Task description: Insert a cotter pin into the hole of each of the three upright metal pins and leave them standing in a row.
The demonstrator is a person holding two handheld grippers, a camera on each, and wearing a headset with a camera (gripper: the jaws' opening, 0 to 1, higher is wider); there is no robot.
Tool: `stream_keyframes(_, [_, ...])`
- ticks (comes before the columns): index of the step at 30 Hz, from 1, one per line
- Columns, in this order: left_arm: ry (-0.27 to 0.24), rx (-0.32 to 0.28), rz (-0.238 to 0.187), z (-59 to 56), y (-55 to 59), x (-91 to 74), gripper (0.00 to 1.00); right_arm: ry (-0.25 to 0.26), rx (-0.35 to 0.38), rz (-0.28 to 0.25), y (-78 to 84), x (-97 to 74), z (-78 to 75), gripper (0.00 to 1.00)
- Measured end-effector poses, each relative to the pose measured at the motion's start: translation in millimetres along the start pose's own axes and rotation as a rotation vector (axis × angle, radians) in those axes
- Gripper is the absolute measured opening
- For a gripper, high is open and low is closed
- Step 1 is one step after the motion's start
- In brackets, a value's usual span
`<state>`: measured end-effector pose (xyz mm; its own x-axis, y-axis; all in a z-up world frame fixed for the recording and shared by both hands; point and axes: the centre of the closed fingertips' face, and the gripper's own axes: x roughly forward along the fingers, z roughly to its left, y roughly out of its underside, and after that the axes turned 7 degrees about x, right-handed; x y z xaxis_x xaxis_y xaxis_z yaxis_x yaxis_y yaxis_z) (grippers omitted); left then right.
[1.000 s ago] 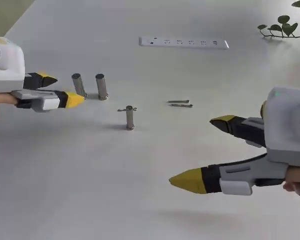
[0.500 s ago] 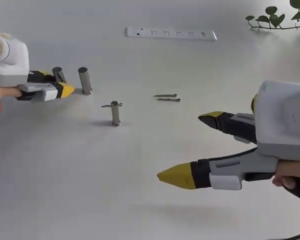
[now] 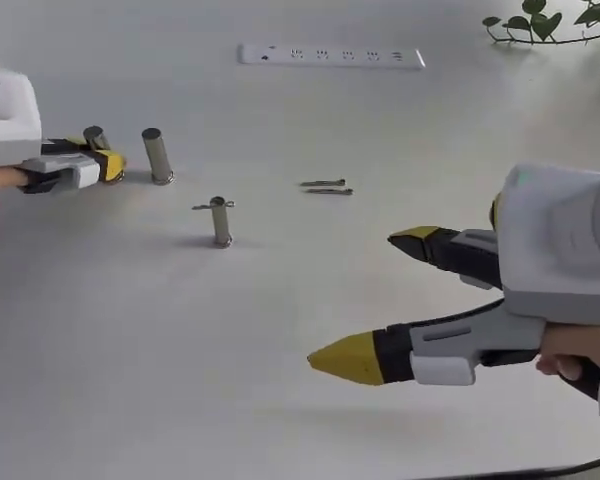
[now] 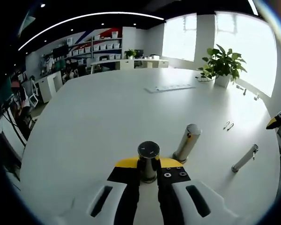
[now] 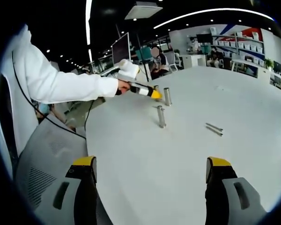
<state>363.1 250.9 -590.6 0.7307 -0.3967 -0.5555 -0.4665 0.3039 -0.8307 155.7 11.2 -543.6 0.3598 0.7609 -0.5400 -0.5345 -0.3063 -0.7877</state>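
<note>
- L tool (image 3: 107, 162) has shut onto leftmost upright grey metal pin (image 4: 148, 152), now clamped, at left of white surface (image 3: 280, 400).
- R tool (image 3: 380, 298): jaws wide apart, above surface.
- 2nd bare grey pin (image 3: 157, 155) just beside; 3rd grey pin (image 3: 221, 222) has cotter thru top; two loose thin metal cotter pins (image 3: 325, 186) further right.

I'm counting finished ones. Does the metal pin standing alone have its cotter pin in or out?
In. A cotter pin runs through the top of that upright metal pin, poking out on both sides.
</note>
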Motion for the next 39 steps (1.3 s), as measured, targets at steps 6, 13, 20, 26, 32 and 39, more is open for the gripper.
stream_keyframes(6, [0.034, 0.053, -0.042, -7.5, -17.1, -16.8, 0.11, 0.006, -0.002, -0.004, -1.8, -1.8, -3.7, 0.95])
stream_keyframes(13, [0.105, 0.151, -0.107, -42.4, -56.8, -59.9, 0.11, 0.005, -0.010, -0.020, -7.3, -4.5, -2.1, 0.95])
stream_keyframes(20, [0.180, 0.231, -0.146, -106.7, -82.0, -103.4, 0.11, 0.003, -0.026, -0.038, -11.2, -12.3, 1.6, 0.95])
stream_keyframes(26, [0.232, 0.241, -0.153, -136.2, -87.7, -105.8, 0.11, 0.015, -0.031, -0.051, -11.5, -18.6, 2.4, 0.94])
stream_keyframes(32, [0.253, 0.280, -0.105, -172.9, -74.0, -98.9, 0.11, 0.025, -0.027, -0.061, -10.1, -22.7, 2.5, 0.94])
stream_keyframes(39, [0.306, 0.241, -0.078, -206.5, -51.4, -74.7, 0.11, 0.057, -0.033, -0.074, -8.8, -25.6, -0.7, 0.93])
